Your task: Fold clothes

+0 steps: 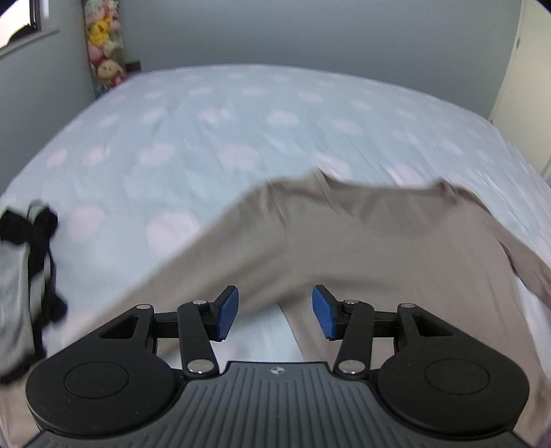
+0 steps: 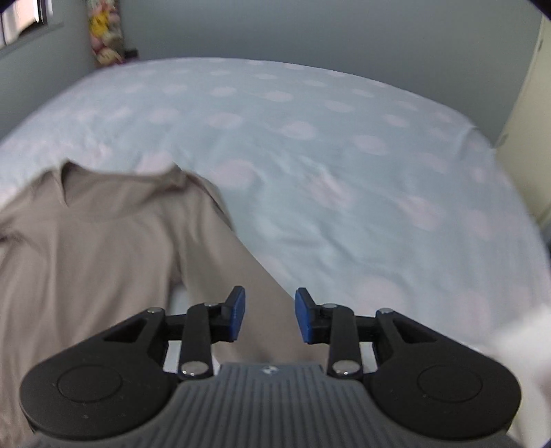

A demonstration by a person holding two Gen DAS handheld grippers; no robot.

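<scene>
Shirt (image 1: 344, 241) lies spread on bed (image 1: 206, 138), collar far | left gripper (image 1: 275, 315) and right gripper (image 2: 270, 315): I see both jaws part open, holding nothing | soft, light, limp; I'd pinch hem corners or shoulder seams.

Bed (image 1: 206, 131) fills most of both views — pale blue sheet with faint pink round patches. Plain grey-blue wall (image 1: 310, 31) behind it; window (image 1: 17, 24) at upper left, daylight coming in. Column of stuffed toys (image 1: 103, 41) in the left corner — cream door or cabinet (image 1: 527, 86) at far right.
</scene>
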